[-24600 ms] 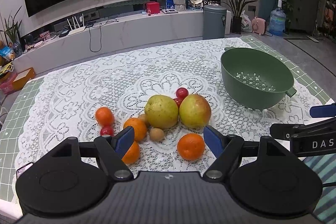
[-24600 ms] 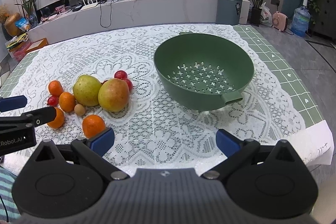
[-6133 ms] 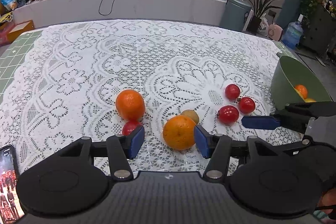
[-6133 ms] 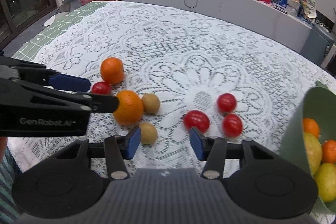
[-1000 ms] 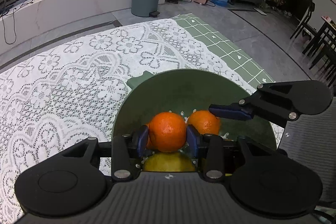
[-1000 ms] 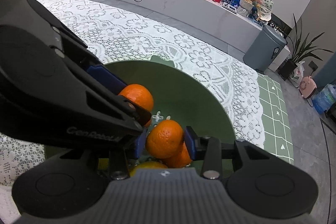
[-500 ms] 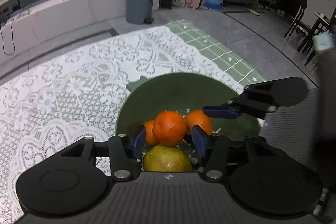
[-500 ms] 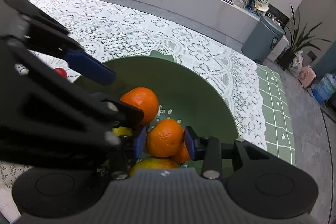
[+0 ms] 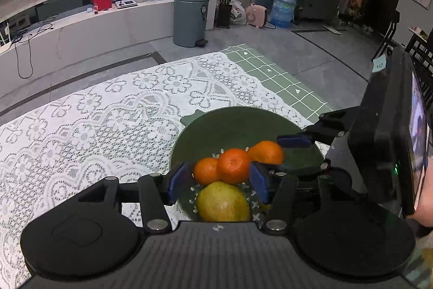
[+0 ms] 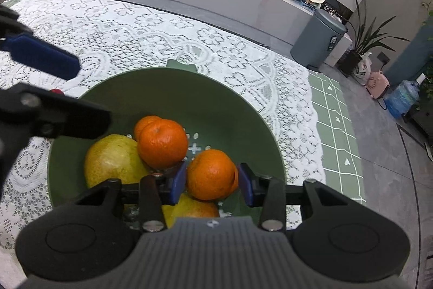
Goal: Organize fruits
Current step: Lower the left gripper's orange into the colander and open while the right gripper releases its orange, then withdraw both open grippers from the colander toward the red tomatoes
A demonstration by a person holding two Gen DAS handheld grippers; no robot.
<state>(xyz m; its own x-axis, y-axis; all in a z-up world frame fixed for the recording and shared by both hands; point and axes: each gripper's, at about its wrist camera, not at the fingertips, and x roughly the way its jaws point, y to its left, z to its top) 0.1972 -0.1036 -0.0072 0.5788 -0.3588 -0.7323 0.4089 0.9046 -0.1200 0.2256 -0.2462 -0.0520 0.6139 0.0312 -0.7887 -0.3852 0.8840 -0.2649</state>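
A green colander bowl (image 9: 230,113) (image 10: 243,99) holds a yellow-green pear (image 9: 222,203) (image 10: 113,159) and several oranges. My left gripper (image 9: 217,172) hovers above the bowl. Its jaws are opening, and its blue pads touch nothing. The orange (image 9: 234,165) (image 10: 162,142) seen between them lies lower down, on the other fruit. My right gripper (image 10: 212,182) reaches into the bowl from the right. Its jaws are just opening, with both pads against another orange (image 10: 209,175) (image 9: 266,152). A red tomato (image 10: 56,91) lies on the cloth beside the bowl's left rim.
A white lace cloth (image 9: 94,126) covers the table, with green grid matting (image 10: 335,126) at the far right edge, close behind the bowl. A phone on the right gripper's body (image 9: 416,137) and a hand (image 9: 427,202) fill the right side. A grey bin (image 9: 190,18) stands on the floor beyond.
My left gripper has opened, let go of its orange into the bowl, and lifted up and back. The right gripper has stayed low in the bowl with its orange between the pads.
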